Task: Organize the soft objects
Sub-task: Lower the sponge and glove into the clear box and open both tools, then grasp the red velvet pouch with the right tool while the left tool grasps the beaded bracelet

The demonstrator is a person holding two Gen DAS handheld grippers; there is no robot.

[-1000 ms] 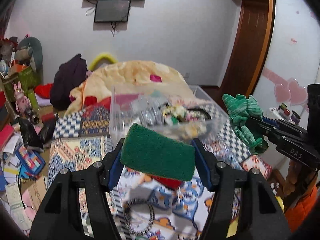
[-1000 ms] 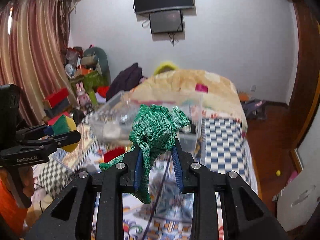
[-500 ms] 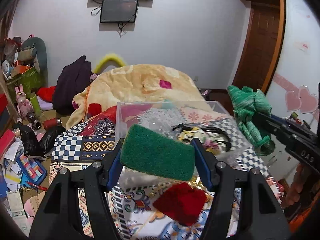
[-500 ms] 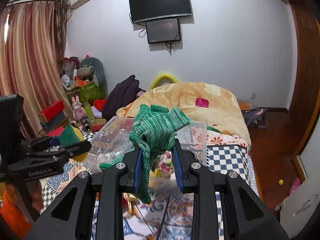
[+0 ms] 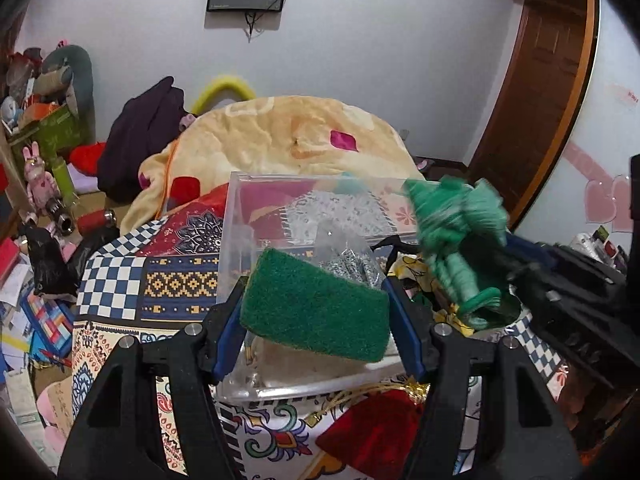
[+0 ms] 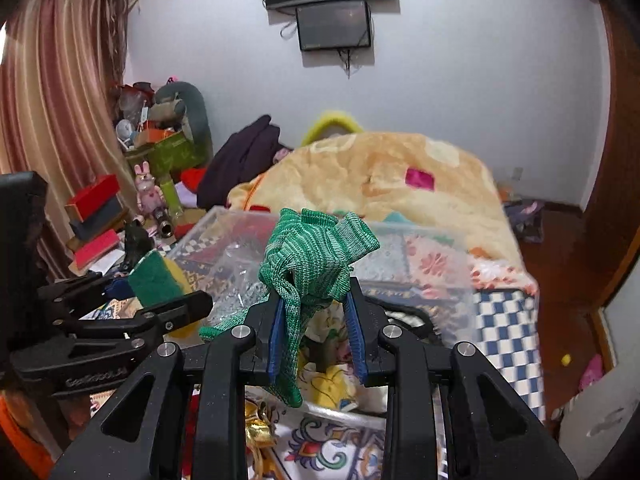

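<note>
Left claw: closed on the green scouring sponge, squeezed between the two blue pads; the claw sits at 6 o'clock in its own view, over the near edge of the clear plastic bin.
Sponge: tilted, its right end lower; a yellow layer shows under the green face in the right wrist view, where it sits at 9 o'clock.
Right claw: closed on the green knit cloth; the bunched top stands above the pads and a tail hangs down between them.
Cloth, left wrist view: blurred, at 3 o'clock, above the right part of the bin.
Bin: open-topped, transparent, resting on the patterned bedspread; inside are a silvery crinkled bag, a yellow printed fabric and a black strap.
Red pouch: on the bedspread just in front of the bin, at 6 o'clock, with a gold cord beside it.
Yellow blanket: heaped on the bed behind the bin, at 12 o'clock.
Dark garment: at 10 o'clock, against the blanket's left side.
Wall screens: at 12 o'clock, above the bed.
</note>
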